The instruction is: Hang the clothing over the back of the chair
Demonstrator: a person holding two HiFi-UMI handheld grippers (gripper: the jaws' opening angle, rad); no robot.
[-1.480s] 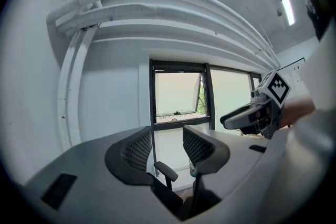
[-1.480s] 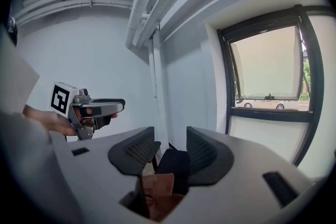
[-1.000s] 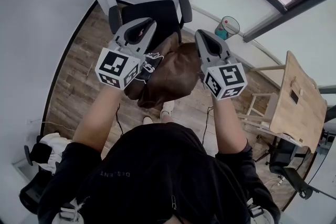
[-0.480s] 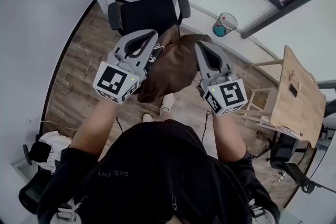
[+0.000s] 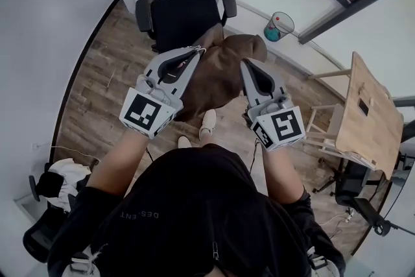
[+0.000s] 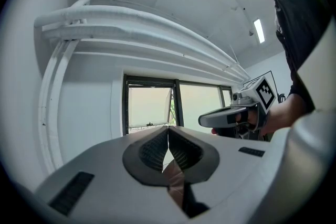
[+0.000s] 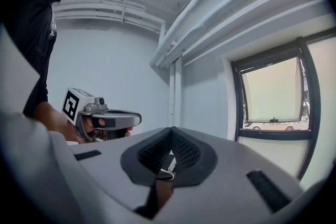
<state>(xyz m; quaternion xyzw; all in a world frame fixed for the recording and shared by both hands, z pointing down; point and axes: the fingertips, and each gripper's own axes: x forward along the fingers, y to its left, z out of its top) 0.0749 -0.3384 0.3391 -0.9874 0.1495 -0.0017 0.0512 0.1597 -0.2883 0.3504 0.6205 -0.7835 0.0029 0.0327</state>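
1. I'm holding the left gripper (image 5: 194,54) left of centre in the head view. Its jaws are pressed together and pinching one edge of the brown soft-fabric garment (image 5: 224,71). The left gripper view is showing a strip of brown cloth caught between the pads.
2. I'm doing the same with the right gripper (image 5: 246,68), right of centre. Its jaws are clamped on the opposite edge, and its own view is showing dark cloth and a pale trim in the pinch.
3. The garment is hanging bunched in the air between the two grippers at centre frame, above the wooden plank floor (image 5: 97,74). Its top edge is overlapping the lower edge of the black office chair with armrests (image 5: 181,16) at upper centre.
4. I'm reading this as the carry step: the garment is gripped and lifted but not yet over the chair.
5. For the next move, I'm planning to bring both grippers up-frame over the chair. The edge between them needs to be pulled wider so the cloth spreads.
6. From this steep top-down angle I'm not able to tell which side the backrest is on. I'm going to confirm that before lowering and releasing.
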